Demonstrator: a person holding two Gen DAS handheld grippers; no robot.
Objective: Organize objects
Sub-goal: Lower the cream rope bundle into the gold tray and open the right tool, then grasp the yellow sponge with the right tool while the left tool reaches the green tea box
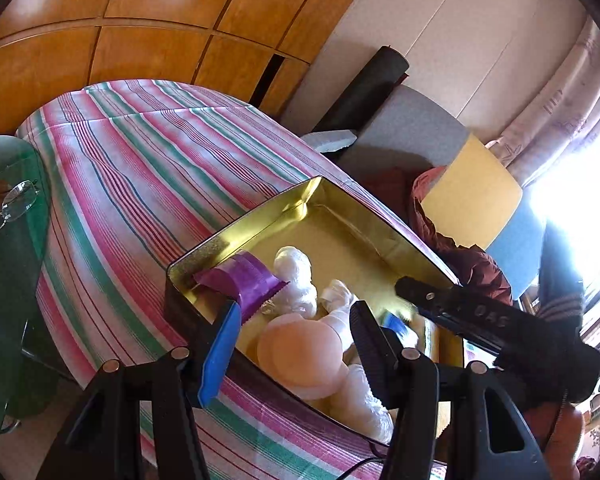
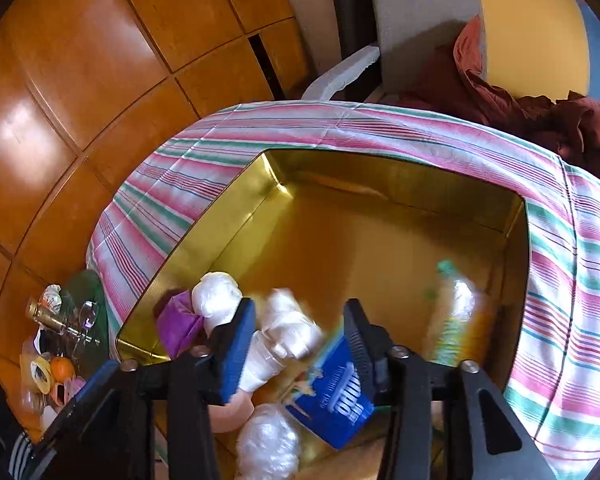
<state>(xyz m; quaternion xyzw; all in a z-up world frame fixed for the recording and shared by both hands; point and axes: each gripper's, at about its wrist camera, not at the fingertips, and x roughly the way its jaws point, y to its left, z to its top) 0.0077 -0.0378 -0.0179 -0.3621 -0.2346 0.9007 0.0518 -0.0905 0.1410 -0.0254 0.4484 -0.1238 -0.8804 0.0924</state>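
An open gold tin [image 1: 260, 216] lies on the striped cloth. In it are a purple wrapper [image 1: 244, 284], white plastic-wrapped lumps [image 1: 296, 280] and a peach round thing [image 1: 300, 356]. My left gripper [image 1: 296, 312] straddles the tin's near wall: the blue pad is outside, the other finger inside beside the peach thing, and no pad visibly presses. My right gripper [image 2: 300, 308] hangs open over the tin [image 2: 228, 216]. A blue packet [image 2: 336, 396] with white lettering leans loose against its right finger. A blurred green and yellow packet [image 2: 452, 312] lies further right.
The striped cloth [image 1: 140, 168] covers the surface around the tin. A glass side table at the left carries eyeglasses [image 1: 8, 208], a bottle [image 2: 48, 316] and an orange [image 2: 62, 366]. Wooden cupboard doors stand behind. A chair with a crumpled maroon cloth [image 2: 540, 116] is beyond the far edge.
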